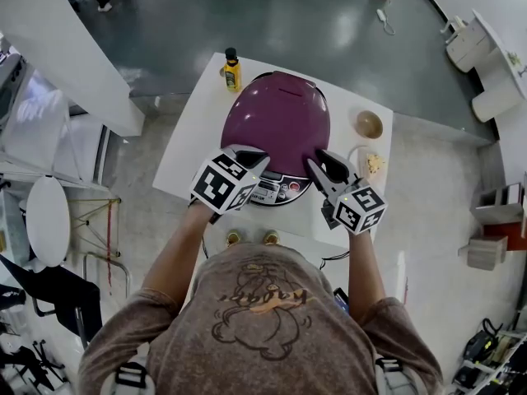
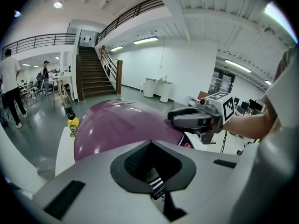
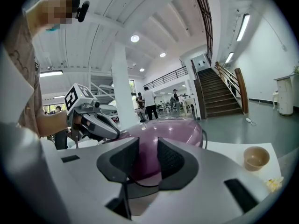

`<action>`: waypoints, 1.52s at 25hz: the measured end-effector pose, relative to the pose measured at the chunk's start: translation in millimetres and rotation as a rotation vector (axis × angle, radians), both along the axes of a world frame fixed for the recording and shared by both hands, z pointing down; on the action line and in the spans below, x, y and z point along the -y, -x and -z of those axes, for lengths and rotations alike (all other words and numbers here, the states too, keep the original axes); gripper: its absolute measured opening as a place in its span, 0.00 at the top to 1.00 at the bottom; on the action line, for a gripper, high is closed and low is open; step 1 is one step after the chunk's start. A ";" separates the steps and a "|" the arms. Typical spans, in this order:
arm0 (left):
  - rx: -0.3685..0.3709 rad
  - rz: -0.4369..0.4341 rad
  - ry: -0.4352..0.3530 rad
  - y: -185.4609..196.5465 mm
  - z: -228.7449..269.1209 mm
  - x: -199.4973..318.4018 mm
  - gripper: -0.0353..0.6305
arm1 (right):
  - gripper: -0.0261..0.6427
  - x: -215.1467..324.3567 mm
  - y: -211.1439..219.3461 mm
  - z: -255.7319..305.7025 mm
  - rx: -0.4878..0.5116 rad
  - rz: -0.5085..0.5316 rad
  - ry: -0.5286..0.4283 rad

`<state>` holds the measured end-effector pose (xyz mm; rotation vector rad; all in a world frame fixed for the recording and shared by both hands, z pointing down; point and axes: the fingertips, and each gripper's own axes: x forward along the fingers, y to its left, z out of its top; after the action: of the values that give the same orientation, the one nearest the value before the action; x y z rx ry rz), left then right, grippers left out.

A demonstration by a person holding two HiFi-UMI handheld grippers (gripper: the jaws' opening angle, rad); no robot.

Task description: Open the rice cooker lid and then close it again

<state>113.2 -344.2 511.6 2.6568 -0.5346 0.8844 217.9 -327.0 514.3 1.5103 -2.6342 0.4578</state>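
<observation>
A person is standing at a white table point(image 1: 191, 142), looking down on a purple rice cooker point(image 1: 280, 122) that is sitting at the table's middle with its lid down. The left gripper point(image 1: 252, 161) is resting at the cooker's near edge with its jaws pressed together and nothing between them. The right gripper point(image 1: 323, 168) is hovering at the near right edge, its jaws standing a narrow gap apart and empty. The cooker's control panel point(image 1: 276, 189) is facing the person, and its slightly longer axis is running from near to far, so the hinge is probably on the far side. Opening seems not yet begun. To do it well, press the front catch squarely and keep both tools low and in front, clear of the rising lid.
</observation>
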 end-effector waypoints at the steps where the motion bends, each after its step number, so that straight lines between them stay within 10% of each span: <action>1: 0.008 0.000 -0.006 -0.3 -0.5 -0.2 0.92 | 0.78 0.1 -0.5 -0.4 0.002 -0.002 0.000; 31: -0.060 -0.066 0.060 2.0 -0.4 -2.9 0.92 | 0.81 -0.8 -1.9 -1.6 0.032 -0.075 0.017; 38: -0.104 -0.150 -0.029 2.2 7.5 -7.3 0.91 | 0.81 -12.9 -0.4 13.7 0.104 -0.172 0.016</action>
<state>111.0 -336.9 504.0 2.7807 -0.3294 0.7775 218.3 -314.2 500.6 1.7623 -2.5793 0.5844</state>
